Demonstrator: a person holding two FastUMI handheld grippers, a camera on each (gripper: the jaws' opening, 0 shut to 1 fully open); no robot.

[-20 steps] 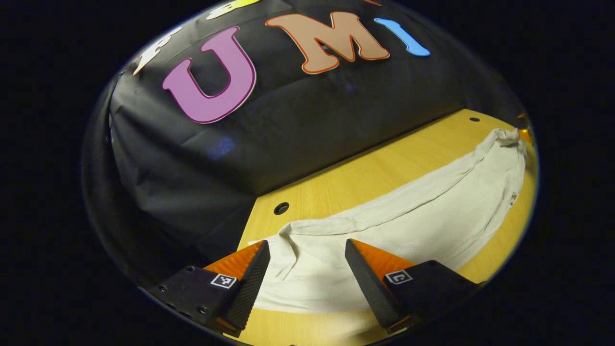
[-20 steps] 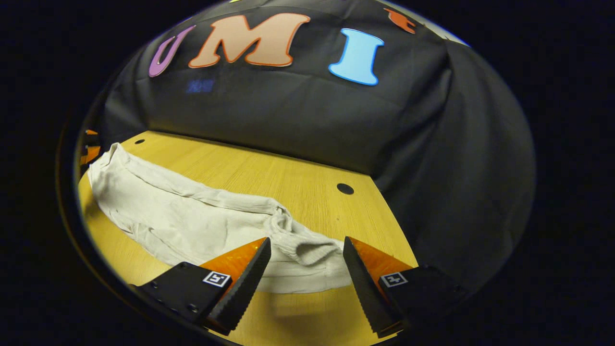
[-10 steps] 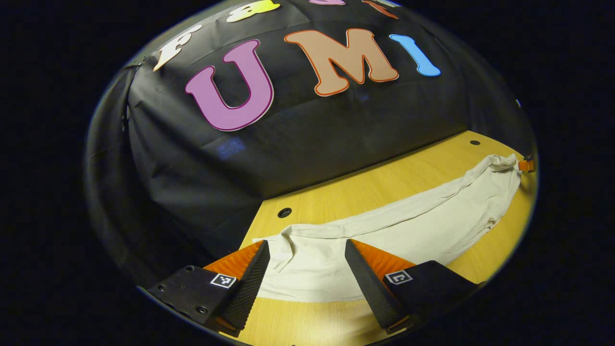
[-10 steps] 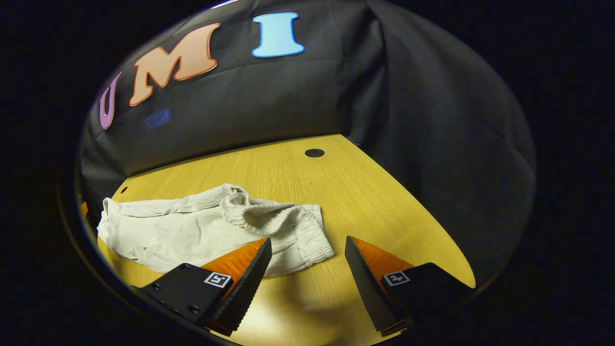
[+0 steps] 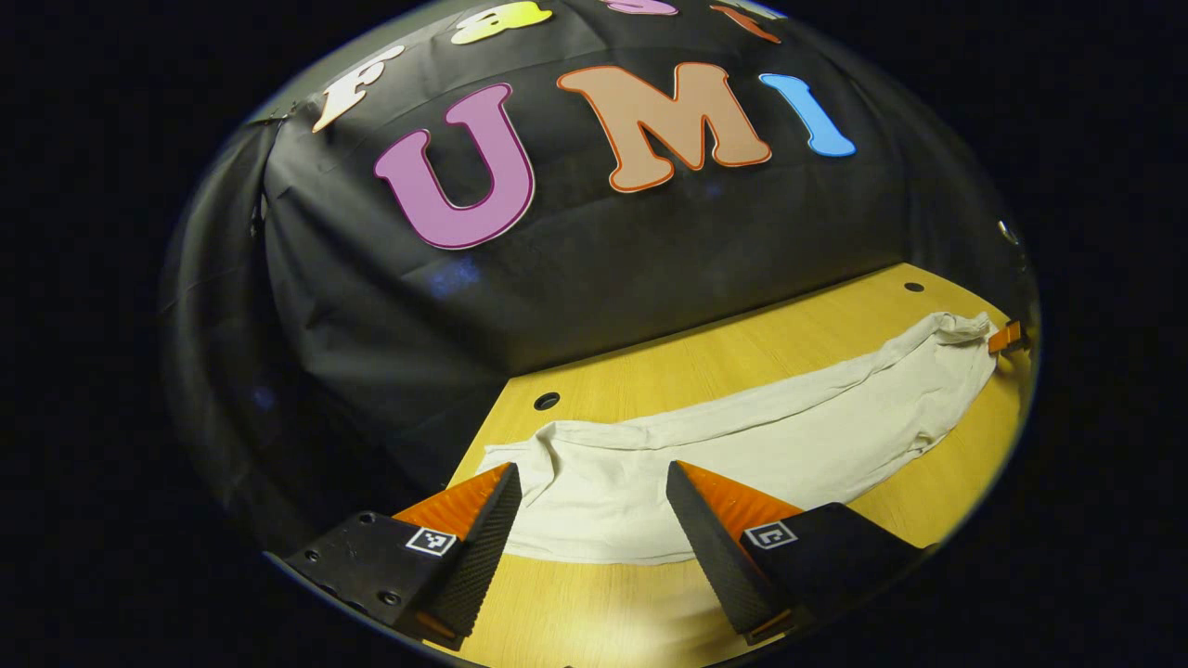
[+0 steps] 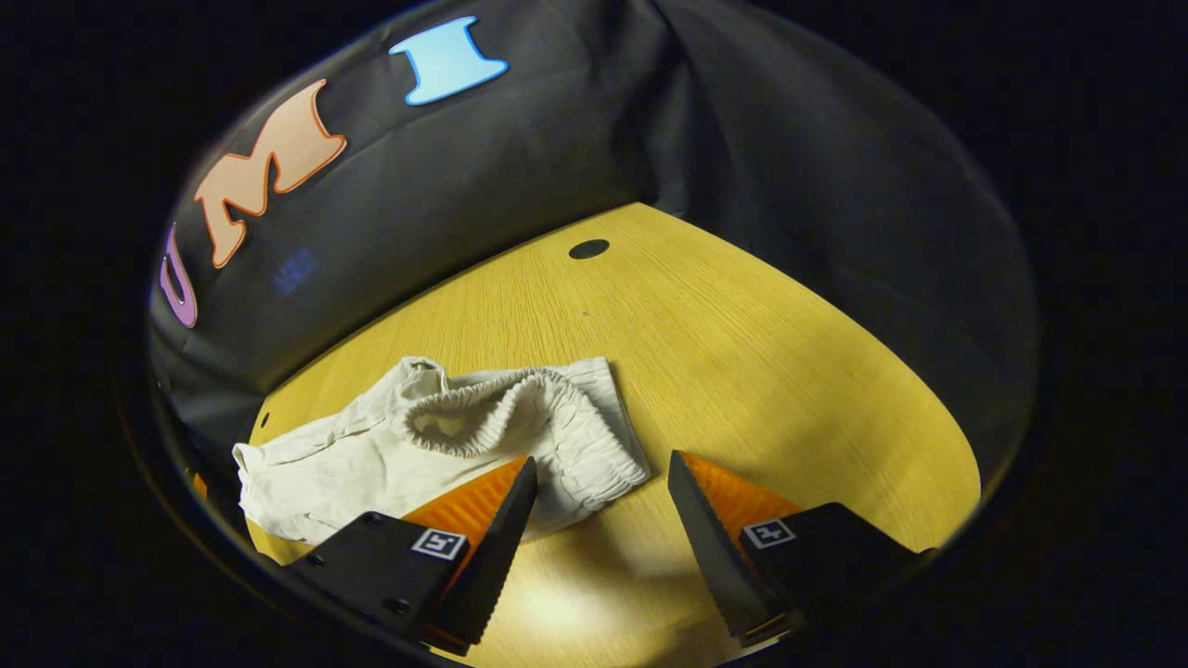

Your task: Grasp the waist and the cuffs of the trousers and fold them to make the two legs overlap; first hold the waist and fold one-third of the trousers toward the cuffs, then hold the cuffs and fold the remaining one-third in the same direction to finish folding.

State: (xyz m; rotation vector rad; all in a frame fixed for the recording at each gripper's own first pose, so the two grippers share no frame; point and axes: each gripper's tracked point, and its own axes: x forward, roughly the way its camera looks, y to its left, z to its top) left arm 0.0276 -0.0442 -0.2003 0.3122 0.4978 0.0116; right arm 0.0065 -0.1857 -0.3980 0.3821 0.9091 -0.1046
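Compared with one second earlier, the right gripper view has swung to the right and lifted: the trousers, which then ran across its lower left with the waist between the fingers, now lie to the left, and more bare table is exposed. The left gripper view has changed less; the cloth sits slightly farther off and the wall rises higher behind it.

Left gripper: fingers spread wide, holding nothing, poised over the cuff end of the trousers. The pale, creased garment stretches from between these fingers away to the right, where the tip of the other gripper appears beside its bunched far end.

Right gripper: fingers likewise wide apart and empty. The elasticated waistband lies gathered and puckered just ahead of the left finger, whose tip overlaps the edge of the cloth in this view; whether it touches cannot be told. The right finger stands over bare table.

Markings: each finger mount carries a small square black-and-white coded tag; no brand name or legible writing appears on the trousers.

Surface and room: a yellow wood-grain table with small dark round holes near its far edge, one also visible in the left gripper view. Black cloth wall encloses the table on the far sides, hanging in soft folds.
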